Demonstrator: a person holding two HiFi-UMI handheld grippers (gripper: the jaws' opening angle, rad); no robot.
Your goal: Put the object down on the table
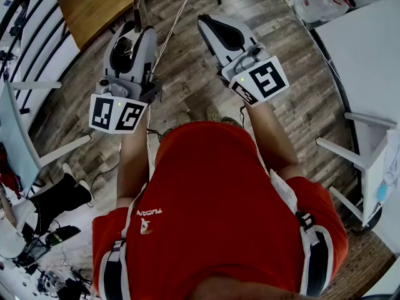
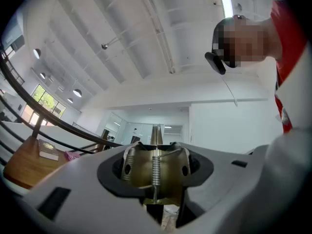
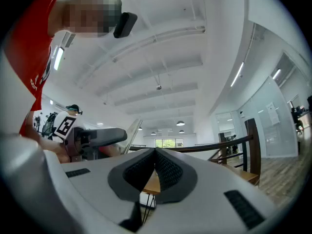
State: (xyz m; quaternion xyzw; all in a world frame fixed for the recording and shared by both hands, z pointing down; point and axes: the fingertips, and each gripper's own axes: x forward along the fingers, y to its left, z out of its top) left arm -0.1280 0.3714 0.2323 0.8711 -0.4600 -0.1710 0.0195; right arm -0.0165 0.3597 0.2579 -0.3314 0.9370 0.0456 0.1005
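Note:
My left gripper (image 1: pixel 133 31) is held above the wooden floor, pointing away from the person and slightly upward. It is shut on a brass-coloured metal tool with a coil spring (image 2: pixel 155 165), which sits deep between the jaws. The tool's narrow flat tip (image 1: pixel 139 10) sticks out past the fingertips. In the left gripper view my left gripper (image 2: pixel 156 147) has the tool filling the gap between its jaws. My right gripper (image 1: pixel 211 22) is held beside it on the right, shut with nothing in it. In the right gripper view my right gripper (image 3: pixel 155 154) has its ribbed pads (image 3: pixel 168 172) meeting.
A brown wooden table (image 1: pixel 103 6) lies ahead on the left, by a dark railing (image 1: pixel 25 17). A white table (image 1: pixel 365 49) stands at the right with clutter (image 1: pixel 325 2) at its far end. White rails (image 1: pixel 353 155) flank the person. A thin cable (image 1: pixel 178 17) crosses the floor.

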